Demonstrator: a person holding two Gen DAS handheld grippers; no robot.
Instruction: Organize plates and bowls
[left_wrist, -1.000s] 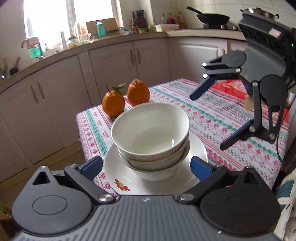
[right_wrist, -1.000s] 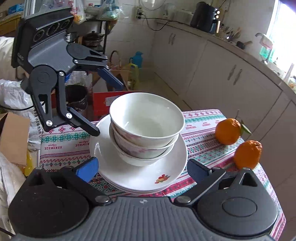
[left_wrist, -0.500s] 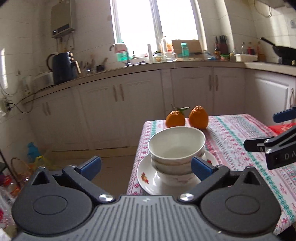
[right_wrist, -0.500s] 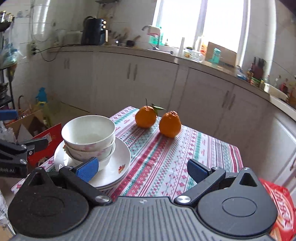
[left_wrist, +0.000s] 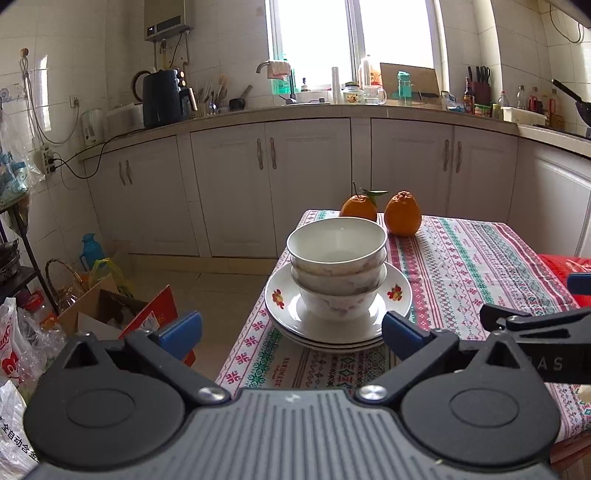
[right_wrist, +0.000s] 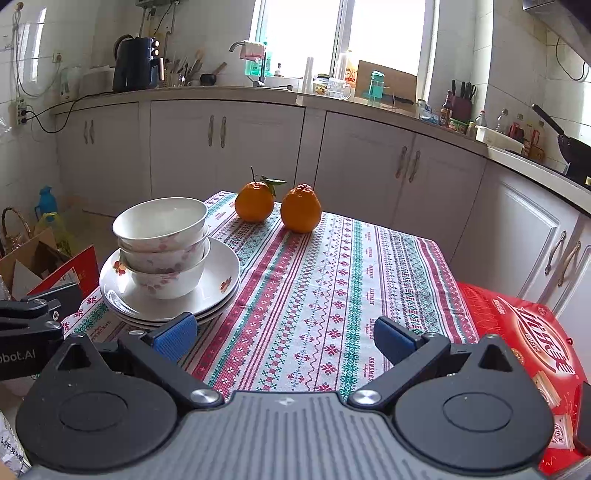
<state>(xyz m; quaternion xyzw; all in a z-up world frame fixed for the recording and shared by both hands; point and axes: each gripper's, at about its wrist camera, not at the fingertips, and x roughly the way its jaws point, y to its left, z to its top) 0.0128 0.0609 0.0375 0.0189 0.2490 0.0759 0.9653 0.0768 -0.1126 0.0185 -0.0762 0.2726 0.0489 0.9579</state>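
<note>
Three white bowls with pink flower prints are nested in a stack on a stack of white plates at the table's near left corner. The bowls and plates also show at the left of the right wrist view. My left gripper is open and empty, pulled back just short of the plates. My right gripper is open and empty above the tablecloth, to the right of the stack. Each gripper's body shows at the edge of the other's view.
Two oranges sit at the table's far edge. A red package lies at the table's right end. The table has a patterned cloth. A cardboard box and bags stand on the floor at left. Kitchen cabinets are behind.
Both grippers have pulled back from the stack and swung level to face the window. The bowls and plates have stayed in place. Both jaws remain open.
</note>
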